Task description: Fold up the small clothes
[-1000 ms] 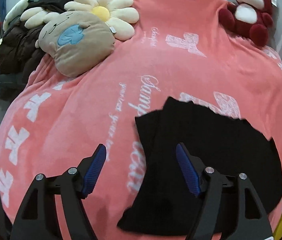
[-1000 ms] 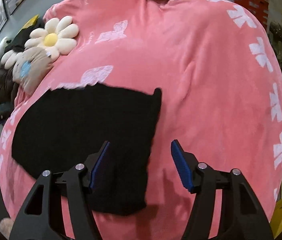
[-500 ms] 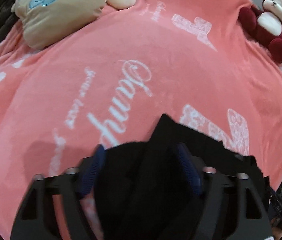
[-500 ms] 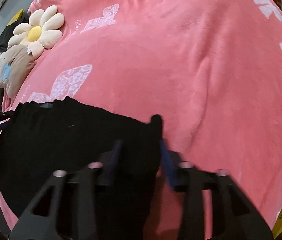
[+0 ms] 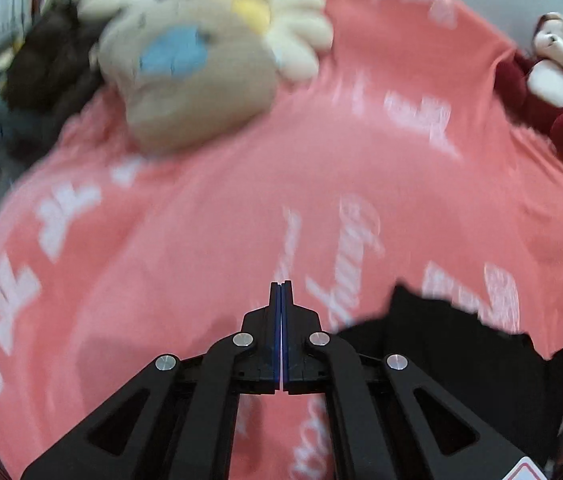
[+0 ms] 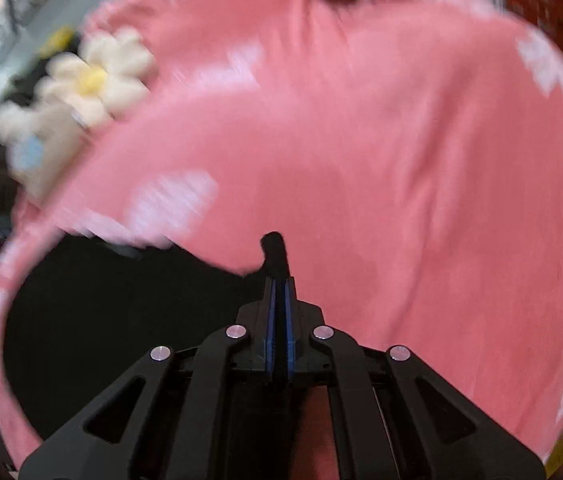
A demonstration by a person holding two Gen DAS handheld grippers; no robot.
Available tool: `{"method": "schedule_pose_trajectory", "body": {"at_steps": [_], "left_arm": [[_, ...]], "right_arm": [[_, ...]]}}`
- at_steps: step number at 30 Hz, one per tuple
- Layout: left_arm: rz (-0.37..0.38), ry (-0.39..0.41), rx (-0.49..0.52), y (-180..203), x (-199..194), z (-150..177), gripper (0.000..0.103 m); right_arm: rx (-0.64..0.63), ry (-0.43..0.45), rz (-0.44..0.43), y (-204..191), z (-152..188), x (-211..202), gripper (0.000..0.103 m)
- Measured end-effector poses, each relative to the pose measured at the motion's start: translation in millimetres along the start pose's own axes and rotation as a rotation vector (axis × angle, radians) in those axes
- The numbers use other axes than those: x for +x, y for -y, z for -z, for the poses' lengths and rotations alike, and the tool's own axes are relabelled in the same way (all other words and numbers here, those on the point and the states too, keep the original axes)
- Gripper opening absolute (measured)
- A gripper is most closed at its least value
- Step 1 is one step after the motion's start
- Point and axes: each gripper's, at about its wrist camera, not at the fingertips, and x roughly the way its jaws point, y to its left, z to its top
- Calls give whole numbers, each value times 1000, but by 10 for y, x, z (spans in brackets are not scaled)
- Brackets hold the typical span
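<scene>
Both your views are motion-blurred, so the white script on the pink blanket [image 5: 209, 216] can't be read. Your right gripper [image 6: 279, 280] is clamped on a corner of the black garment [image 6: 121, 312], which spreads toward 9 o'clock. Your left gripper [image 5: 280, 284] is pressed together with nothing visible between its fingers, the garment lying at its 4 o'clock.

Under my claws: bed with pink blanket [image 5: 209, 216], white print. On it: black garment [image 6: 121, 304] at near edge, tan plush pillow [image 5: 197, 80], daisy cushion [image 5: 281, 28], red-white plush toy [image 5: 553, 80] far right.
</scene>
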Motion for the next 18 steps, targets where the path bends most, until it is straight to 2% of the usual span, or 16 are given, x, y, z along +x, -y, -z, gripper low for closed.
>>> {"method": "schedule_pose_trajectory", "body": {"at_steps": [1,3,5,7,9,11,12,15,16,18], "left_arm": [[20,-9,1,31,27,4,2],[71,-40,29,181,92,6,41],[97,-32,67,339,151,-25,58],[158,-84,90,518,340,-91,62],[190,-136,78,615,504,-134,62],[188,-187,76,694,686,-163,62],[188,-205,71,706,737,-156,52],[200,-231,39,672,841,-144,1],[224,-230,26,638,807,-146,0],[234,-169,21,583,635,-172,0]], "right_arm": [[19,9,-2,46,44,-10,3],[58,24,-37,114,94,-79,3],[66,45,-51,149,140,-172,3],[58,52,-59,154,158,-212,3],[50,49,-61,132,177,-232,3],[40,53,-56,99,179,-253,3],[38,50,-57,79,164,-237,3],[38,40,-56,55,191,-186,3],[36,41,-51,59,207,-184,3],[39,52,-49,54,214,-197,3]]}}
